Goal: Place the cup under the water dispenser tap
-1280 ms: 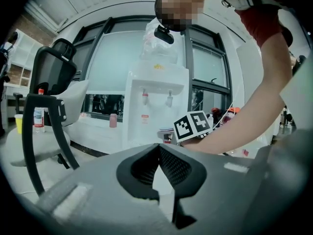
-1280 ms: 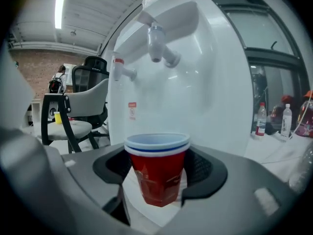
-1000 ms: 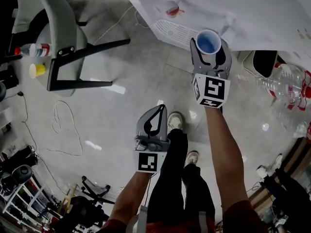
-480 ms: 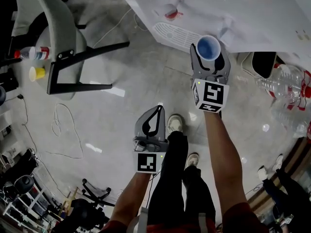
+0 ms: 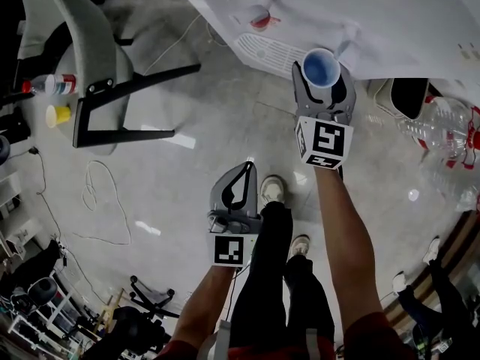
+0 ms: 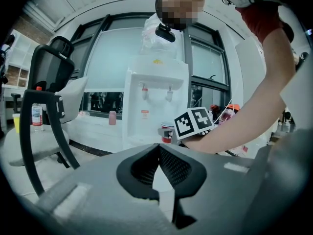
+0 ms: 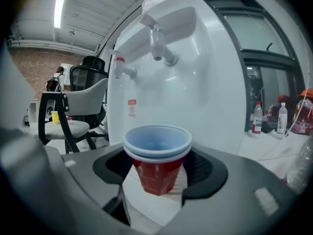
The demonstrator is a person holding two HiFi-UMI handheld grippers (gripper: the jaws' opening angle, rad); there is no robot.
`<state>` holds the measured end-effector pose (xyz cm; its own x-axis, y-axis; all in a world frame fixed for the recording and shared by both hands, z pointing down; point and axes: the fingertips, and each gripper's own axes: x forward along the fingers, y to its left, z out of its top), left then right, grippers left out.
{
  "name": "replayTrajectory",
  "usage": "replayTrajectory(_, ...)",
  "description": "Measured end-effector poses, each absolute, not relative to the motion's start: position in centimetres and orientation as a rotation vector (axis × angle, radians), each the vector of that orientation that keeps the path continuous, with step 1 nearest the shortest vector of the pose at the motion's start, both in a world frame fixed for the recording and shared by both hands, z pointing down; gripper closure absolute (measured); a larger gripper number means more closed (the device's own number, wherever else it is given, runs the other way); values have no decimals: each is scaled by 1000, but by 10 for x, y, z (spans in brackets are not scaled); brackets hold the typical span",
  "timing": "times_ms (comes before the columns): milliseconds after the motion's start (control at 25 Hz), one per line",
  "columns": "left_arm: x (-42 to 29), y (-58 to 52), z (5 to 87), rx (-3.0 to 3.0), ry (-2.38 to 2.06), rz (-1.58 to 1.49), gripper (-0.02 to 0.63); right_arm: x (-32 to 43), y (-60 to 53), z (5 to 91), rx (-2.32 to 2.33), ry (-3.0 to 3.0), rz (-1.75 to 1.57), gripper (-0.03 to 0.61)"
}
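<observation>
**Red cup gripped and raised, not yet under the tap**

Grey plastic comes first: the left gripper is held back close to the person's legs, its jaws brought together at the tips with nothing between them.

Further out, the right gripper is clamped on the red plastic cup with the pale blue inside. Its black pads press on the tapered red wall from both sides, below the rim. The rim looks doubled, as if two cups were nested, though I cannot be sure. The cup stands upright with its mouth up and its narrow base down between the jaws, so its long axis runs vertically.

Beyond it is the white plastic water dispenser. The pale tap sits above the cup and further back, and a red-marked tap is off to the left. From the head view, the cup hangs in the air just at the near edge of the white slotted drip tray.

By my reading, the pick-up and carry are done. What is left is to bring the cup in under the spout, set it on the tray and let go.
</observation>
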<state>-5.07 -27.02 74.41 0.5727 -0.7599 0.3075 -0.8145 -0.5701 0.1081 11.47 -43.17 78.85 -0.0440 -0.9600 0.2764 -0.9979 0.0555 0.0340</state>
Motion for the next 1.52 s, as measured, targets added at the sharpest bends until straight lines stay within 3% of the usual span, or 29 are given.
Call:
replayTrajectory(280,-47,-267,739,2582,-1300,349,615,111,-426,797,1970,-2115,380,169)
replayTrajectory(800,-53,-240,659,2588,-1414,288,616,102,-292,776,1860,-2075,517,153)
replayTrajectory(1120,-57,-169,580,2595,-1494,260,617,116,-176,683,1892,-2109,483,155)
replayTrajectory(1520,-79,-36,454,2589,-1642,273,617,140,-12,503,1930,-2205,314,189)
